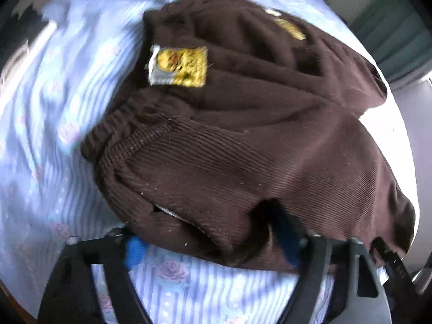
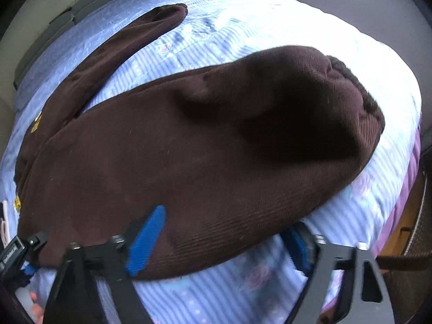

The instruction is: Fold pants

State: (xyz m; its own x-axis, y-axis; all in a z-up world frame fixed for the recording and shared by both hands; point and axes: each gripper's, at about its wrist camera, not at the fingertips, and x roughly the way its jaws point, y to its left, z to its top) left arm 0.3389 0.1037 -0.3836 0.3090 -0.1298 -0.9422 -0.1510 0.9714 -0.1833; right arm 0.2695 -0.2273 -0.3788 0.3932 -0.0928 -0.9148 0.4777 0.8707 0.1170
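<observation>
The bed (image 2: 270, 27), covered by a blue striped sheet with a floral print, carries everything in view. The brown corduroy pants (image 2: 189, 148) lie across it; one leg (image 2: 129, 43) extends away toward the far left in my right wrist view, and the nearer leg is folded over the body of the garment. The elastic waistband (image 1: 113, 135) sits at the left in my left wrist view. A yellow label (image 1: 179, 66) shows on the inner fabric, with a second yellow patch (image 1: 290, 28) further back.

My left hand-held gripper (image 1: 213, 251) stands wide, its blue pads (image 1: 135, 252) apart, with the pants edge draped over the right finger. My right hand-held gripper (image 2: 224, 240) also stands wide; its left pad (image 2: 147, 240) rests on top of the cloth and the right pad sits below the hem.
</observation>
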